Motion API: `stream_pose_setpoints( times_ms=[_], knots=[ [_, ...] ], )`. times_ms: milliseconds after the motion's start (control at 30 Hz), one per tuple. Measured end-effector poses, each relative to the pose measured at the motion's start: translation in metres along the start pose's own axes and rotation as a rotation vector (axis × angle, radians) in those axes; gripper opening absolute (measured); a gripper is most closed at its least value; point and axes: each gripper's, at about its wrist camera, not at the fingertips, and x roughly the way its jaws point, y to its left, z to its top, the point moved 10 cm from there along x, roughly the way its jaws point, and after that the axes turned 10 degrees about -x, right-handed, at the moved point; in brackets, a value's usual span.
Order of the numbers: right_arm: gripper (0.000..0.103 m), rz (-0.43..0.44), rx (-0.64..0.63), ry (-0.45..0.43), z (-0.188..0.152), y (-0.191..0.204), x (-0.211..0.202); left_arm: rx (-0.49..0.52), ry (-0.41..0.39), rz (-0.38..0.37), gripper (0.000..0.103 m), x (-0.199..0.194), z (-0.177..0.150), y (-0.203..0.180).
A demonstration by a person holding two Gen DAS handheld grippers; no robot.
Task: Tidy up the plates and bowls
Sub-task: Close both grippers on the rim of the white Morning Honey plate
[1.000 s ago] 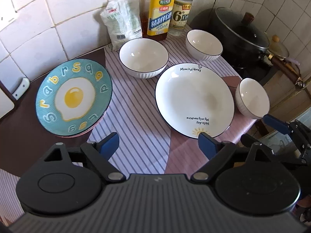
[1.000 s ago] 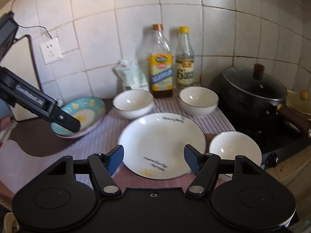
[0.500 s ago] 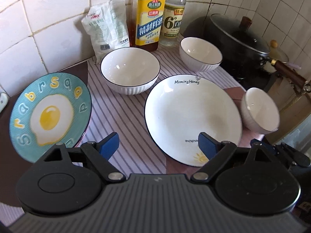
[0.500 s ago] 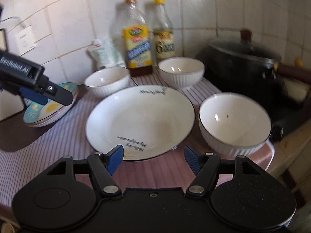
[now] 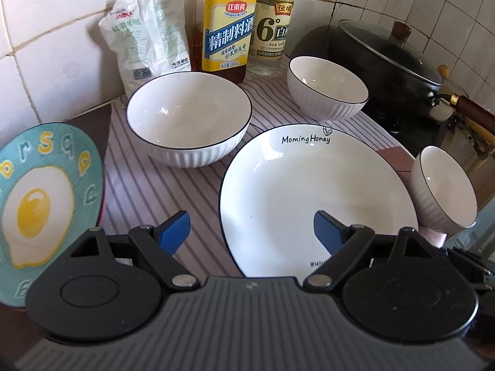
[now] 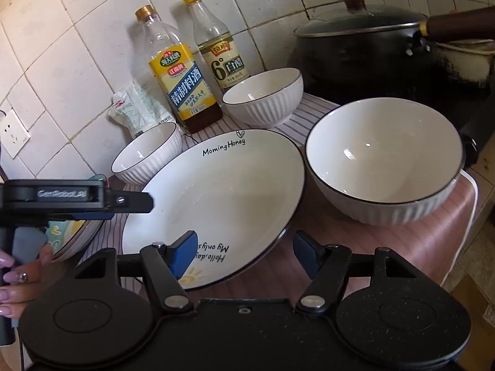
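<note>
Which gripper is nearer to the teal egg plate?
Left. The left gripper hangs just beside the teal egg plate, over the striped mat. The right gripper is farther away, over the big white plate's near rim.

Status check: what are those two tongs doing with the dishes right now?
Left tongs closing slightly, empty; right tongs open, empty. Both over big white "Morning Honey" plate. Three white ribbed bowls untouched. Nothing blocking.

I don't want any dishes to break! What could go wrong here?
1. The white ribbed bowl nearest the right gripper sits close to the counter's edge, beside the black stove; a bump might push it off.
2. The teal egg-print plate sits at the left end of the counter, next to the open left gripper; a bump could slide it.
3. The big white "Morning Honey" plate is shallow and smooth, so it may slip from the fingers.
</note>
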Motion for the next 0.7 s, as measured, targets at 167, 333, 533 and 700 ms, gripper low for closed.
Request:
stream_pose_setpoints(
  times_ms=[167, 333, 533, 700],
  knots=[
    [0.064, -0.023, 0.061, -0.024, -0.001, -0.004, 0.005, -0.029, 0.063, -0.033, 0.085, 0.016, -0.002, 0.001],
    [0.058, -0.057, 0.06, -0.04, 0.002, -0.008, 0.01, -0.062, 0.077, -0.032, 0.059, 0.023, -0.002, 0.004],
    [0.057, -0.078, 0.036, -0.034, 0.003, -0.007, 0.011, -0.014, 0.094, -0.002, 0.036, 0.026, -0.006, 0.003],
    [0.056, -0.093, 0.065, -0.058, 0.004, -0.009, 0.012, -0.087, 0.086, -0.014, 0.026, 0.026, -0.003, 0.013]
  ],
)
